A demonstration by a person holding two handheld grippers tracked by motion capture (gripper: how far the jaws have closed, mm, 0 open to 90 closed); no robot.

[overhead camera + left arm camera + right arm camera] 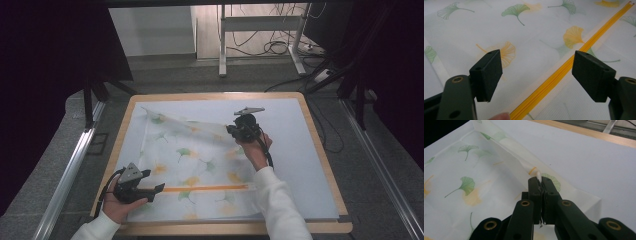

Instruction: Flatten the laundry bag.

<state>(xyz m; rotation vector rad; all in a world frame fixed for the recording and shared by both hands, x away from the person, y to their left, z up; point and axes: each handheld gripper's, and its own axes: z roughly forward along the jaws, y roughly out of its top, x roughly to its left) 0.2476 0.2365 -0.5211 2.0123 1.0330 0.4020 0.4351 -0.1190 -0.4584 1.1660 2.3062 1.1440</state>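
Note:
A white pillowcase (195, 165) printed with green and orange ginkgo leaves lies spread on the table, an orange zipper (205, 188) running across its near part. My right gripper (233, 131) is shut on the pillowcase's far right edge and holds it lifted, so a fold (516, 160) rises from the table toward the far left corner. The pinched cloth pokes out between the pads (540, 180). My left gripper (159, 189) rests open at the near left, low over the cloth. Its pads (489, 72) stand wide apart with the zipper (564, 70) passing between them, untouched.
The cloth lies on a pale blue mat (295, 150) that covers a wooden table (320, 145). Bare mat shows to the right of the pillowcase. Beyond the table are a white desk frame (260, 30) and loose cables on the floor.

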